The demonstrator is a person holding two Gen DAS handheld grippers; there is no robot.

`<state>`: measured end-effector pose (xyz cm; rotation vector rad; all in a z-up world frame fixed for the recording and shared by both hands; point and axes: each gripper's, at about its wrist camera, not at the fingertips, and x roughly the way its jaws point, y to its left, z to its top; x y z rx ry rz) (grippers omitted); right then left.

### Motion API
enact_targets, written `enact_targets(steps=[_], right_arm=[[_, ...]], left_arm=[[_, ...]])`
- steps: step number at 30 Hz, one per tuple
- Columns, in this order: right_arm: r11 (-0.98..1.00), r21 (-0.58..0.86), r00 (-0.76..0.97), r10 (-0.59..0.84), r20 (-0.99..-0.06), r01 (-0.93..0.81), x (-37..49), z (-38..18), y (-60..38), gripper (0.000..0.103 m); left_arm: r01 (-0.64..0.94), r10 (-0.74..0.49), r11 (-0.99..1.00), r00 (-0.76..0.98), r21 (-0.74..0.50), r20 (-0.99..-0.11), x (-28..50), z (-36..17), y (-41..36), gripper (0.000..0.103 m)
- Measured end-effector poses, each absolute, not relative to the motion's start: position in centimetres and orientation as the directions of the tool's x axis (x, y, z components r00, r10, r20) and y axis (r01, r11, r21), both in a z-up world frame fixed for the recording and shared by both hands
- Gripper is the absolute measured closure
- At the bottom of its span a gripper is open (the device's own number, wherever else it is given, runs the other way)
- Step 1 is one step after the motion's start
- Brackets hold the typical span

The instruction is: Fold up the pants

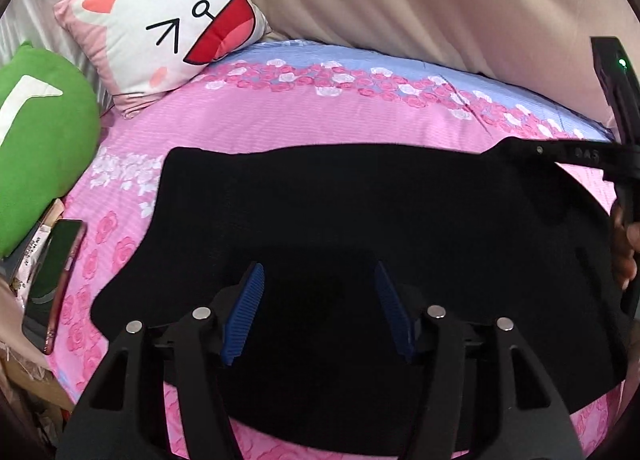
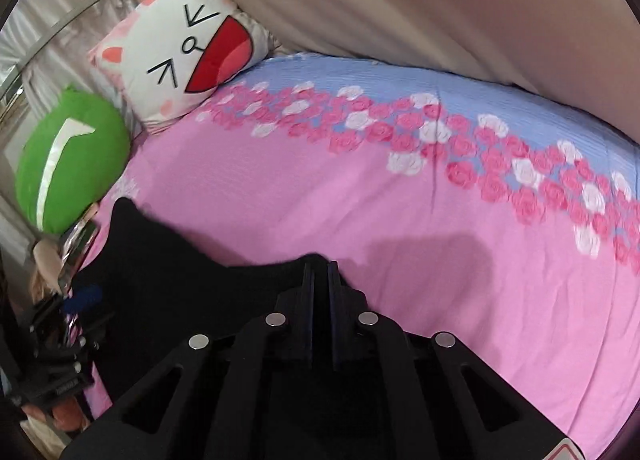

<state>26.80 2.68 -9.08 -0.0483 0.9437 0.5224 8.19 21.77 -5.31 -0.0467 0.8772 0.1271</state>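
Black pants (image 1: pixel 360 220) lie spread on the pink floral bedsheet (image 1: pixel 280 124). My left gripper (image 1: pixel 320 276) is open, its blue-padded fingers (image 1: pixel 244 312) spread just above the near part of the pants. My right gripper (image 2: pixel 320 266) is shut on the far right corner of the pants (image 2: pixel 180 272) and holds it slightly raised; it also shows at the right in the left wrist view (image 1: pixel 520 148). My left gripper shows at the far left of the right wrist view (image 2: pixel 80 300).
A cat-face pillow (image 1: pixel 168 24) and a green plush cushion (image 1: pixel 36 148) lie at the head of the bed. A phone (image 1: pixel 60 280) rests at the bed's left edge. A beige curtain (image 1: pixel 440 0) hangs along the far side.
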Motion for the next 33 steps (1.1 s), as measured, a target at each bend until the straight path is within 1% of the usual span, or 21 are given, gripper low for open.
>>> enact_targets(steps=[1, 2, 4, 5, 6, 7, 9, 10, 13, 16, 17, 20, 21, 22, 24, 26, 27, 28, 29, 31, 33], right_arm=[[0.881, 0.154, 0.463, 0.376, -0.803, -0.447, 27.5, -10.1, 3.1, 0.097], [0.883, 0.122, 0.437, 0.339, -0.833, -0.453, 28.3, -12.0, 3.5, 0.095], [0.881, 0.149, 0.466, 0.373, -0.802, -0.449, 28.4, -11.8, 2.9, 0.092], [0.888, 0.171, 0.486, 0.385, -0.785, -0.427, 28.2, -10.9, 2.1, 0.092], [0.894, 0.188, 0.521, 0.396, -0.757, -0.406, 27.7, -9.6, 0.9, 0.088], [0.894, 0.197, 0.549, 0.409, -0.729, -0.403, 26.8, -8.3, -0.4, 0.088], [0.904, 0.175, 0.596, 0.392, -0.701, -0.389, 24.6, -6.5, -2.7, 0.088], [0.916, 0.136, 0.621, 0.359, -0.697, -0.377, 22.5, -5.9, -4.5, 0.088], [0.939, 0.103, 0.655, 0.305, -0.692, -0.328, 18.0, -5.9, -9.4, 0.087], [0.978, 0.107, 0.683, 0.202, -0.702, -0.18, 13.0, -7.3, -16.9, 0.083], [0.99, 0.097, 0.69, 0.141, -0.71, -0.102, 11.2, -7.9, -19.9, 0.083], [0.993, 0.108, 0.687, 0.045, -0.725, 0.05, 7.3, -8.9, -26.9, 0.076], [0.992, 0.085, 0.683, -0.004, -0.73, 0.097, 6.2, -9.1, -29.0, 0.069], [0.99, 0.069, 0.682, -0.035, -0.731, 0.125, 5.1, -9.2, -30.7, 0.066], [0.989, 0.056, 0.692, -0.057, -0.719, 0.139, 3.7, -9.1, -32.7, 0.065], [0.992, 0.022, 0.701, -0.071, -0.709, 0.124, 2.5, -9.0, -34.2, 0.06], [0.993, -0.005, 0.701, -0.09, -0.708, 0.122, 2.1, -8.9, -34.6, 0.056], [0.99, -0.047, 0.697, -0.126, -0.706, 0.132, 1.3, -8.9, -35.8, 0.054], [0.986, -0.068, 0.695, -0.155, -0.702, 0.151, 0.8, -8.8, -36.4, 0.053], [0.97, -0.094, 0.679, -0.226, -0.699, 0.226, -0.8, -8.9, -39.8, 0.052], [0.954, -0.075, 0.675, -0.261, -0.69, 0.291, -2.3, -9.1, -42.9, 0.052]], left_arm=[[-0.131, 0.094, 0.991, 0.628, 0.014, -0.772, 8.4, -5.6, 21.7, 0.04], [-0.138, 0.107, 0.99, 0.616, 0.026, -0.781, 8.9, -6.2, 21.6, 0.04], [-0.152, 0.128, 0.987, 0.593, 0.046, -0.795, 9.5, -7.2, 21.6, 0.039], [-0.155, 0.131, 0.987, 0.591, 0.048, -0.796, 9.5, -7.3, 21.6, 0.038], [-0.157, 0.133, 0.986, 0.594, 0.048, -0.793, 9.4, -7.2, 21.6, 0.038], [-0.158, 0.132, 0.986, 0.598, 0.046, -0.79, 9.2, -7.0, 21.6, 0.039], [-0.161, 0.133, 0.986, 0.606, 0.043, -0.784, 8.8, -6.5, 21.6, 0.039], [-0.162, 0.139, 0.986, 0.611, 0.049, -0.779, 8.6, -6.3, 21.5, 0.039], [-0.152, 0.143, 0.987, 0.626, 0.06, -0.767, 8.1, -5.6, 20.7, 0.039], [-0.12, 0.133, 0.99, 0.64, 0.073, -0.757, 8.1, -5.1, 18.9, 0.039], [-0.107, 0.123, 0.992, 0.641, 0.07, -0.757, 8.1, -4.9, 18.1, 0.038], [-0.065, 0.094, 0.996, 0.645, 0.068, -0.759, 8.4, -4.6, 15.3, 0.034], [-0.054, 0.088, 0.996, 0.646, 0.069, -0.759, 8.6, -4.5, 14.4, 0.034], [-0.036, 0.076, 0.997, 0.648, 0.069, -0.758, 8.7, -4.4, 13.1, 0.033], [-0.019, 0.066, 0.997, 0.65, 0.071, -0.757, 8.9, -4.2, 11.1, 0.033], [0.007, 0.049, 0.998, 0.649, 0.07, -0.759, 9.2, -3.9, 8.9, 0.033], [0.018, 0.043, 0.997, 0.647, 0.072, -0.761, 9.2, -3.8, 7.9, 0.033], [0.03, 0.039, 0.997, 0.648, 0.077, -0.76, 9.3, -3.6, 6.8, 0.032], [0.04, 0.038, 0.996, 0.65, 0.085, -0.759, 9.2, -3.5, 5.9, 0.031], [0.06, 0.042, 0.992, 0.657, 0.108, -0.753, 9.2, -3.3, 4.1, 0.026], [0.076, 0.044, 0.989, 0.658, 0.125, -0.752, 9.3, -3.3, 2.7, 0.026]])
